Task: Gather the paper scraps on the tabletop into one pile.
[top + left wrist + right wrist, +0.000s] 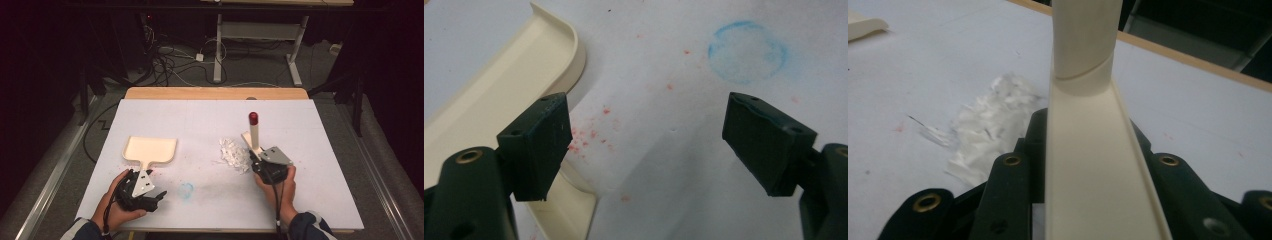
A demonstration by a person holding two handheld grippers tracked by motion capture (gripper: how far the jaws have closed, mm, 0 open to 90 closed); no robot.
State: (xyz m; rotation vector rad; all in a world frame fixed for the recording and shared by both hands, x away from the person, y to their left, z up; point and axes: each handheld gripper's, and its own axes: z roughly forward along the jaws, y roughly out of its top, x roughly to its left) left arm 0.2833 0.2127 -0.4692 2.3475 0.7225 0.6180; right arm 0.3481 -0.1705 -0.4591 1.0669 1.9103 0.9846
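A cream dustpan point(150, 150) lies flat at the left of the table, its short handle pointing toward me. My left gripper point(154, 186) rests open beside that handle; in the left gripper view its jaws point(644, 135) stand wide apart over bare table, with the dustpan point(499, 100) by the left jaw. My right gripper point(259, 160) is shut on a cream hand tool point(254, 135) with a red cap, held upright. The tool's handle point(1083, 50) rises between the jaws point(1088, 150). A pile of white paper scraps point(234, 154) lies just left of it.
A faint blue ring stain point(186, 190) and red specks point(589, 135) mark the white table cover point(210, 120). The far wooden edge point(215, 93) borders a floor with cables and a desk frame point(260, 30). Paper scraps point(988, 125) lie close to the right gripper's left jaw.
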